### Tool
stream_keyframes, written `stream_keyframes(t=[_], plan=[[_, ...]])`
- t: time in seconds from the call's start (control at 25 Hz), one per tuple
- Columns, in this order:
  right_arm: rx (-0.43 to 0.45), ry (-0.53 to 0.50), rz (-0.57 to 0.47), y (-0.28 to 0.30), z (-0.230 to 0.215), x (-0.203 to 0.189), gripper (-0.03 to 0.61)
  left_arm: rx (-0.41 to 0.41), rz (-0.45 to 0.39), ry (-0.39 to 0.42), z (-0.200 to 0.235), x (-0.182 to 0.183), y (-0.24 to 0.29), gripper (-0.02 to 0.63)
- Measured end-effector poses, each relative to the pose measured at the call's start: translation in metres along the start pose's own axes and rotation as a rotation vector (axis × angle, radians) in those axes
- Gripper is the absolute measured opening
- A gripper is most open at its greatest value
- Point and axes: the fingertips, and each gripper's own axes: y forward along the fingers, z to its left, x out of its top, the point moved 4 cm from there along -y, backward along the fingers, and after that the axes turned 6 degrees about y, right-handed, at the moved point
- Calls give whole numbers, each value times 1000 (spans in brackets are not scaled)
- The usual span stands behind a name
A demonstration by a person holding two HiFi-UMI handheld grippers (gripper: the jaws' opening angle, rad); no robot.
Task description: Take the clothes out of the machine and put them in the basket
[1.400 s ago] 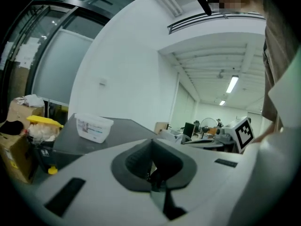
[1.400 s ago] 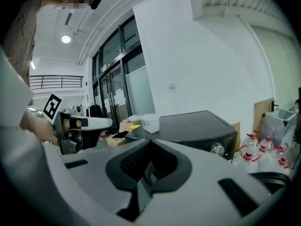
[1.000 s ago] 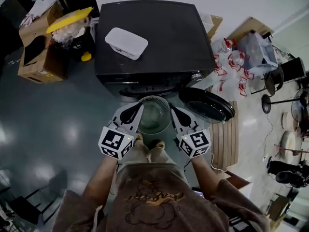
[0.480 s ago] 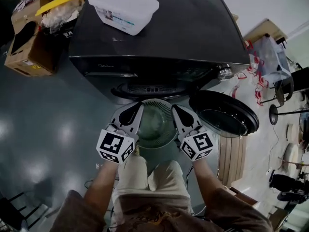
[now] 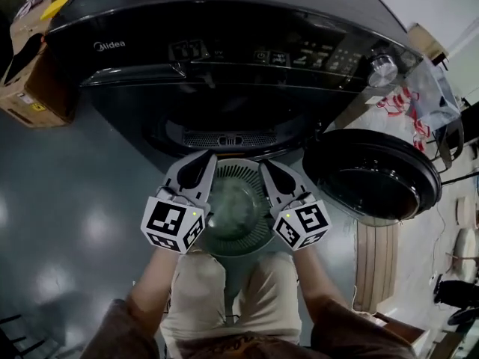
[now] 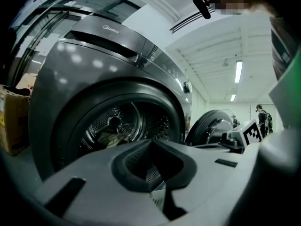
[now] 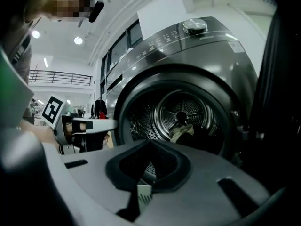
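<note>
You hold your left claw (image 5: 199, 173) and right claw (image 5: 271, 173), both closed and empty, before the open dark machine (image 5: 224, 73) bearing "Midea" lettering (image 5: 109, 45), above the basket (image 5: 238, 234).

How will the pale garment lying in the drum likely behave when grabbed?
The pale garment lies crumpled in the drum, so it is probably floppy and would drape. It looks small against the drum, so likely light.

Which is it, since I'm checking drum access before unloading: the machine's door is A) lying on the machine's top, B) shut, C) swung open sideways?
C: the round door stands swung open beside the machine, and the right gripper view looks straight into the drum.
</note>
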Motion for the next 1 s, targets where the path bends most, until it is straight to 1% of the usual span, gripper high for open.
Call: stream_keyframes(t=[0.12,0.36,0.48,0.6,0.8,1.0], plan=[[11,-2,-36,2,-10,-19,-3,21,-25,16,-2,-19,5,6],[54,-17,-74,-10,-15,-40,-3,35,-39,32,-20,-45,-3,6],[78,-25,-82,-18,-13,-44,-3,54,-54,23,-29,-49,-9,6],[97,-32,-94,-27,-9,-44,-3,72,-59,49,-39,-47,-15,6],[96,-36,-108,-33,-10,-45,-3,96,-69,71,-45,-47,-18,6],[104,-33,-113,-33,-7,-48,-3,94,-62,92,-52,-51,-14,6]])
